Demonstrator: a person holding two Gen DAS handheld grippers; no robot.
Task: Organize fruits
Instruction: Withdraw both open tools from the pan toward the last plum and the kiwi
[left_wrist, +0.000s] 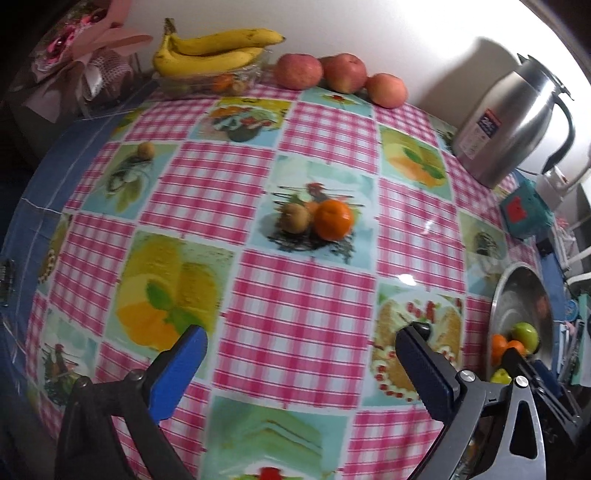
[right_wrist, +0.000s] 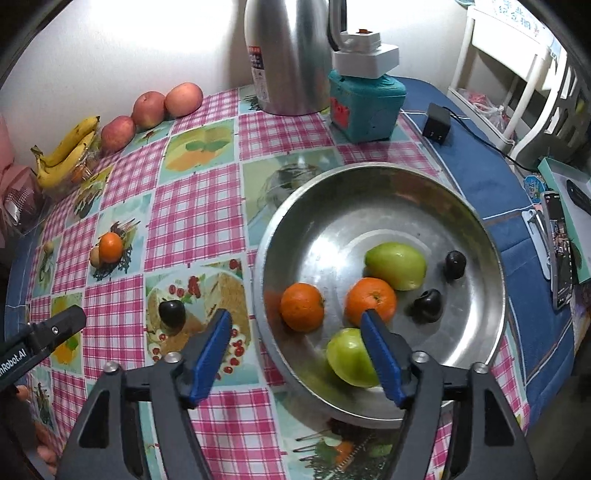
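An orange (left_wrist: 333, 220) sits mid-worktop touching a brownish fruit (left_wrist: 294, 218), perhaps a kiwi. The left gripper (left_wrist: 299, 345) hovers short of them, jaws wide, empty. The right gripper (right_wrist: 295, 325), jaws wide, hangs over the steel bowl's (right_wrist: 480, 229) rim, where oranges and green fruits lie.

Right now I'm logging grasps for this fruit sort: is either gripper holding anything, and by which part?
Nothing is held. The left gripper and the right gripper are both open, with nothing between their fingers.
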